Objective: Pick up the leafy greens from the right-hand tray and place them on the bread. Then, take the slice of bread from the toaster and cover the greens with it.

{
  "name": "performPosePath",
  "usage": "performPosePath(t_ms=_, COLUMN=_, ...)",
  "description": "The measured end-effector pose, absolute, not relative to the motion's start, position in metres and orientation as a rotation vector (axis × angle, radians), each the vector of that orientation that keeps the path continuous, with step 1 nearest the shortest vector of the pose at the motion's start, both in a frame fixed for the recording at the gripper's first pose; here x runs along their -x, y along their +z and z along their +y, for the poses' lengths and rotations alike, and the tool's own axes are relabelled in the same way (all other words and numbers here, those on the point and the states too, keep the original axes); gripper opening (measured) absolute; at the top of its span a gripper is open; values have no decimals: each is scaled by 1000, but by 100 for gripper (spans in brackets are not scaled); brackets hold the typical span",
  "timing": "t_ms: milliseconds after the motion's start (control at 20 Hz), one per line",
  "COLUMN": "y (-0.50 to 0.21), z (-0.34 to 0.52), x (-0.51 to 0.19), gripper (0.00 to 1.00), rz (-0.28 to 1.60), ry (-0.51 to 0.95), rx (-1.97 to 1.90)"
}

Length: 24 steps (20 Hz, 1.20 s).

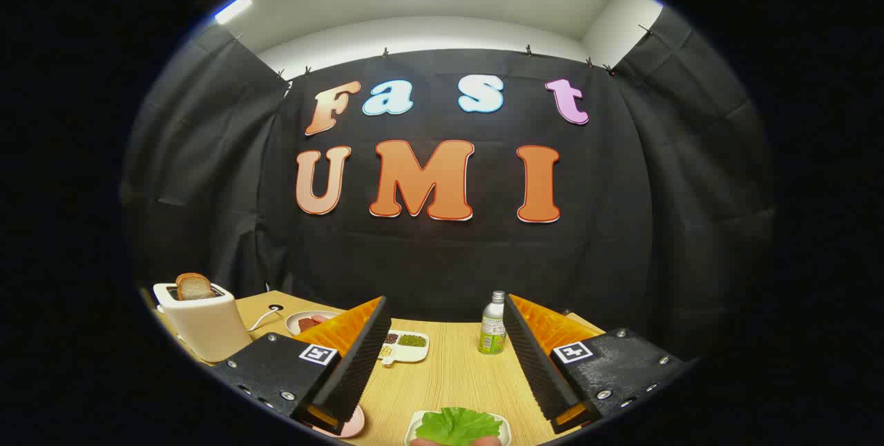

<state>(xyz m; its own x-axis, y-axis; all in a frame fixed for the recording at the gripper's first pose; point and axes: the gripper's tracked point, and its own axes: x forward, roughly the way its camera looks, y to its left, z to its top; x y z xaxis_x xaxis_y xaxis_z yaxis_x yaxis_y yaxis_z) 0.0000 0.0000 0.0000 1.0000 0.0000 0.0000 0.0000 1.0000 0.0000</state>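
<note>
Leafy greens [457, 425] ruffled, on white tray [417, 421]; gripper [445, 356] fingers apart.

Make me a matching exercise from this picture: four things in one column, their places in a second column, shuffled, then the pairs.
Things:
1. bread slice
2. bottle
3. greens
4. gripper

Places or states:
A. on a white tray between the fingers, at their base
B. open, holding nothing
C. sticking up out of the toaster
D. standing on the table just inside the right fingertip

Pairs: 1-C, 2-D, 3-A, 4-B
</note>
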Motion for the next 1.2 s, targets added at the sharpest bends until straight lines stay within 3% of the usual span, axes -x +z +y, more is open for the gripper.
performPosePath(t_ms=1200, y=6, z=18, x=-3, gripper=98, rz=52, ry=66, rx=-3)
